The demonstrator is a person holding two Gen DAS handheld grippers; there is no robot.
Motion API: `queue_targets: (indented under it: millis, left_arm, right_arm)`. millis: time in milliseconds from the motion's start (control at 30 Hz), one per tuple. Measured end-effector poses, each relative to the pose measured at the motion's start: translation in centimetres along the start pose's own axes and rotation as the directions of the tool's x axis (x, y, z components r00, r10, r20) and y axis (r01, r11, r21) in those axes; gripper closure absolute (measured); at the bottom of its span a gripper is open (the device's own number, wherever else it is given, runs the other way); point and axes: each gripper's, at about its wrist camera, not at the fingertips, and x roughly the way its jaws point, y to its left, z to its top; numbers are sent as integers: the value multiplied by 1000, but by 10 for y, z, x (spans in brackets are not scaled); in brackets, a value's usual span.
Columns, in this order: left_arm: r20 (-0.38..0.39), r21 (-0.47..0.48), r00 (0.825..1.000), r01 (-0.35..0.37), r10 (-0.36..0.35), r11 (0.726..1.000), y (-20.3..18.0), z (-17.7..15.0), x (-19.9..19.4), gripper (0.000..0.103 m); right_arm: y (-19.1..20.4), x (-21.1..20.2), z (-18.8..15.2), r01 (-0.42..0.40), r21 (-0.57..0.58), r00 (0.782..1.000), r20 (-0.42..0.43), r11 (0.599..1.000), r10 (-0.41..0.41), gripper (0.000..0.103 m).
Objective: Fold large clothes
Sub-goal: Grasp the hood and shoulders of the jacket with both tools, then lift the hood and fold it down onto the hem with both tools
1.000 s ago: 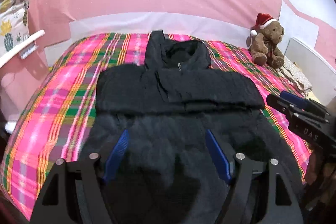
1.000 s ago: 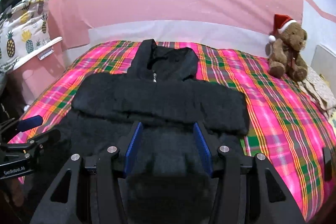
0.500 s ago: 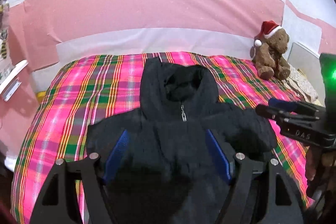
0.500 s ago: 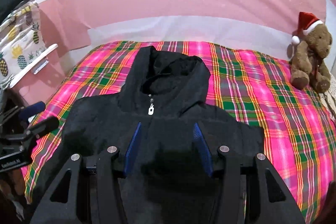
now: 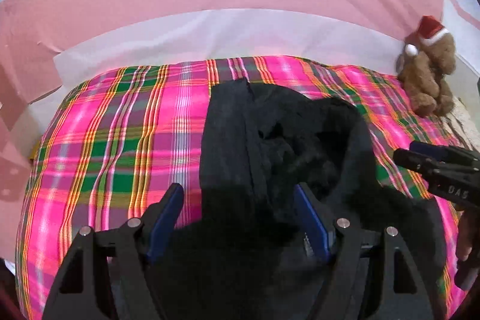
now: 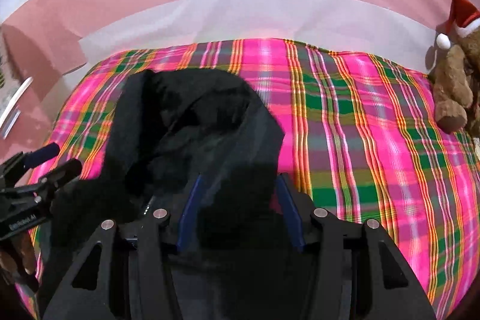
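Folding the black hooded jacket [image 5: 270,158] bottom-to-top seems to be the step in hand: dark fleece bulks between the fingers of my left gripper [image 5: 238,218] and of my right gripper [image 6: 240,209], both set apart at a middling gape, though whether the blue pads actually pinch the cloth I cannot tell. The hood lies just ahead of both tools, open, limp and soft-edged, on the pink-and-green plaid bedspread [image 5: 120,140], which looks smooth and taut. Off to my right sits a plush teddy bear [image 5: 429,80] in a red hat. Next, I judge, the carried edge must be laid level near the hood and released evenly, so the thick pile doesn't bunch.
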Motion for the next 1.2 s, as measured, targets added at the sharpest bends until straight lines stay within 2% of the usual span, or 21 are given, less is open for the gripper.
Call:
queue_targets:
  millis: [67,200,267,300,333,367,400,533,600,733,867,1033,1200]
  left_arm:
    - [-17,-9,1000,3,-3,1000,0,13,25,26]
    - [-32,-35,998,-50,49,998,4,30,68,26]
    - [-49,-44,997,-55,53,998,6,33,85,26]
    - [-60,-50,996,-62,59,997,8,33,92,31]
    - [-67,-56,996,-61,58,997,9,32,97,42]
    - [-86,-60,995,-59,54,996,11,30,102,77]
    - [-104,-71,993,-56,49,996,13,27,105,88]
    - [3,-114,1000,-25,25,993,19,15,71,93]
    - [55,-155,998,21,-12,988,26,8,43,93]
    - [143,-193,986,107,-80,975,37,-12,-20,93]
    - [206,-216,970,173,-128,961,48,-43,-75,93]
    - [220,-216,966,184,-136,959,53,-95,-115,93]
    - [157,-251,977,178,-142,951,56,-151,-120,93]
  right_arm:
    - [-2,22,13,2,-2,1000,-15,1000,-2,52]
    - [0,65,30,44,-42,998,-40,998,-45,52]
    - [1,84,34,62,-61,996,-55,996,-65,52]
    - [1,96,35,84,-65,993,-76,994,-89,52]
    - [0,102,36,94,-60,991,-94,994,-99,57]
    - [-1,104,35,94,-53,991,-95,994,-99,69]
    - [0,100,32,88,-48,993,-77,995,-91,92]
    - [1,52,22,34,-24,999,43,999,-33,95]
    - [-4,24,15,8,-3,997,83,1000,-8,95]
    - [-3,-40,-10,-29,-9,985,170,1000,30,95]
    - [-6,-98,-52,-81,0,967,243,997,79,95]
    - [-11,-127,-111,-120,37,965,238,992,108,95]
    - [-16,-120,-164,-155,89,978,154,984,140,95]
